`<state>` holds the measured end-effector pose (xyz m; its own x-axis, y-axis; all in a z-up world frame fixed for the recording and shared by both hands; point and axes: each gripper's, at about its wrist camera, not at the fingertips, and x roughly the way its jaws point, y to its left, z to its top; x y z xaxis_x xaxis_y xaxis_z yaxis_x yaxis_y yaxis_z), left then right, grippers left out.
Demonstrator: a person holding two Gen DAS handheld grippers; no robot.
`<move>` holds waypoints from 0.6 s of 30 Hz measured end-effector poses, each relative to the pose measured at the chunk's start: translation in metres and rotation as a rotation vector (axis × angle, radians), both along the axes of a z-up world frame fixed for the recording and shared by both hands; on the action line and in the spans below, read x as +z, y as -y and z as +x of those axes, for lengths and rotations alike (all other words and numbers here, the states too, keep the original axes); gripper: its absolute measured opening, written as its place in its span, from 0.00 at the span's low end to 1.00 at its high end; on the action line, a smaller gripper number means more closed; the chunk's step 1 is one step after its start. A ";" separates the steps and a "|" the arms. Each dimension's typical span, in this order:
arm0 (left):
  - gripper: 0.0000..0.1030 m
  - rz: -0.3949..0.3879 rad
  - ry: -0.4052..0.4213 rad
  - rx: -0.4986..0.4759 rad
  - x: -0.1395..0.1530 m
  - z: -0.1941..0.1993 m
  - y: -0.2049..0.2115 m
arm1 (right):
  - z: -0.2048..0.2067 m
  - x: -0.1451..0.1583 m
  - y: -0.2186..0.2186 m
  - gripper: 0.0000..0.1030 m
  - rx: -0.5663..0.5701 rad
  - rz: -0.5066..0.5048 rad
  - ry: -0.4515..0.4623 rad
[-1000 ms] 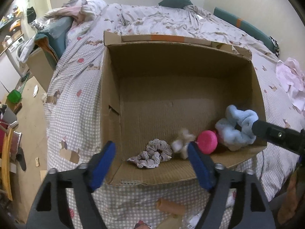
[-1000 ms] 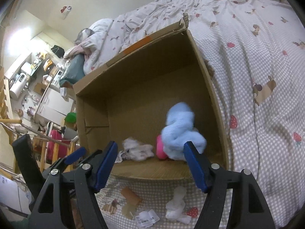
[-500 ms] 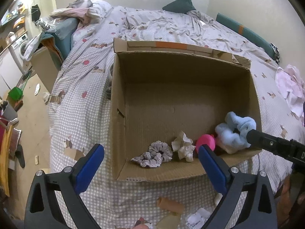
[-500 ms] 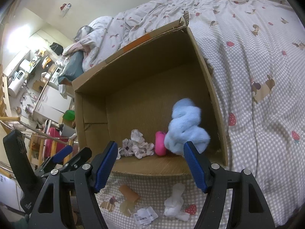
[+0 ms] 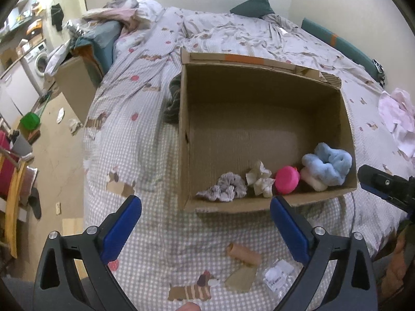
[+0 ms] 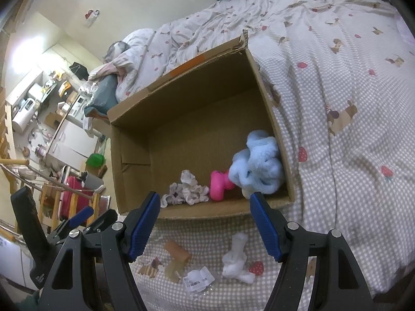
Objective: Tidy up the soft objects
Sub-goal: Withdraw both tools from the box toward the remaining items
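Note:
An open cardboard box (image 5: 259, 98) (image 6: 135, 140) lies on the bed. Along its near wall lie a grey scrunchie (image 5: 225, 186) (image 6: 176, 194), a cream scrunchie (image 5: 260, 178) (image 6: 190, 181), a pink soft toy (image 5: 286, 180) (image 6: 219, 185) and a fluffy light-blue scrunchie (image 5: 328, 162) (image 6: 256, 168). My left gripper (image 5: 206, 229) is open and empty, in front of the box. My right gripper (image 6: 205, 224) is open and empty, just outside the box's near edge; it also shows at the right of the left wrist view (image 5: 384, 184).
On the checked bedspread in front of the box lie a cardboard tube (image 5: 243, 254) (image 6: 179, 252), a white crumpled cloth (image 6: 236, 259) and a paper label (image 6: 197, 280). A pink cloth (image 5: 396, 121) lies at the right. The bed's left edge drops to a cluttered floor.
Both grippers have pulled back from the box and risen. The blue scrunchie, near my right gripper's tips before, now rests in the box's right corner.

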<state>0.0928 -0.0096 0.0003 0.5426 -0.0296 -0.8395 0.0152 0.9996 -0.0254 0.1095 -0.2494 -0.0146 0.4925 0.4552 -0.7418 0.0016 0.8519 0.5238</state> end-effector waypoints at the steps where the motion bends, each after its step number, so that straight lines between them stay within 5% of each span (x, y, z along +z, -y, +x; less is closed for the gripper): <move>1: 0.96 -0.001 0.001 0.001 0.000 -0.003 -0.001 | -0.002 -0.001 0.000 0.73 -0.002 0.001 -0.001; 12: 0.96 0.004 -0.030 0.007 -0.006 -0.033 -0.007 | -0.027 -0.009 -0.001 0.73 0.008 -0.002 -0.049; 18: 0.96 -0.015 -0.062 0.060 -0.013 -0.041 -0.024 | -0.035 -0.024 -0.008 0.73 0.023 -0.134 -0.118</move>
